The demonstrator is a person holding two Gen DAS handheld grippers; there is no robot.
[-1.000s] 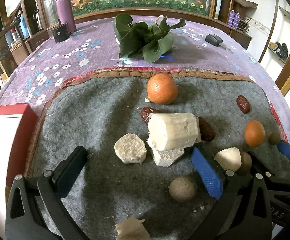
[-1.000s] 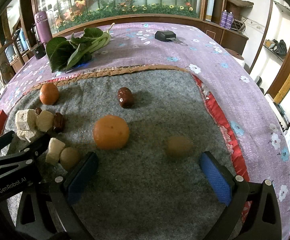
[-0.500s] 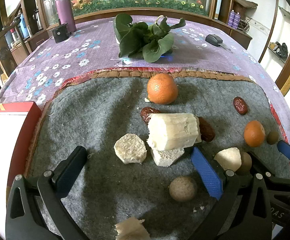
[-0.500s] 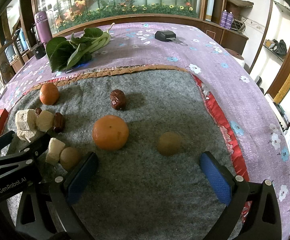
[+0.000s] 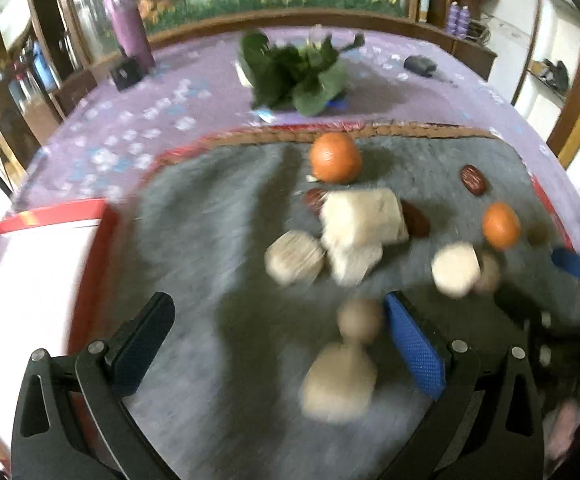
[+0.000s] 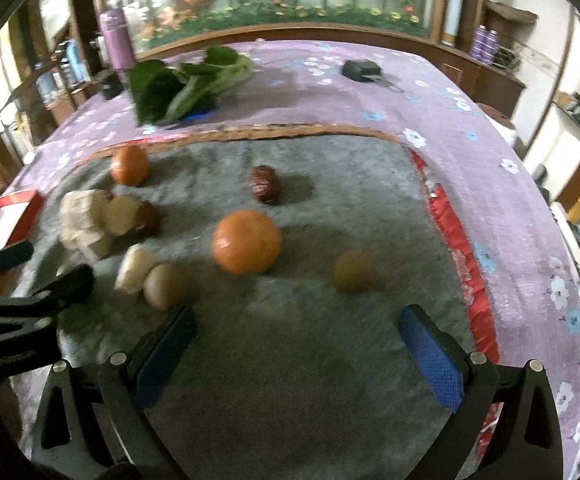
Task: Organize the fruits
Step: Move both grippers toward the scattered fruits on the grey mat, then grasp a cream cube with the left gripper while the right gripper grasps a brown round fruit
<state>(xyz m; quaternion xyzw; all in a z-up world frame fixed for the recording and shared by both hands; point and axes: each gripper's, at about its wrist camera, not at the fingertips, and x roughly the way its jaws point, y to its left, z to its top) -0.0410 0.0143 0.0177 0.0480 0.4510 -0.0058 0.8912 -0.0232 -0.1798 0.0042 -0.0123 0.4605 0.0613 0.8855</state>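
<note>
We hold the left claw (image 5: 278,340) wide open and empty over the grey felt mat (image 5: 210,240), beside the red-rimmed white tray (image 5: 30,264), probably the fruits' destination. Our right claw (image 6: 297,344), equally spread and empty, faces the round orange tangerine (image 6: 246,242), likely the next pick.

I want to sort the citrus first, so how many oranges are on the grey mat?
2. One orange lies mid-mat ahead of the right claw; the other orange sits near the mat's far edge, behind the pale chunks. Nothing appears to hide more.
</note>
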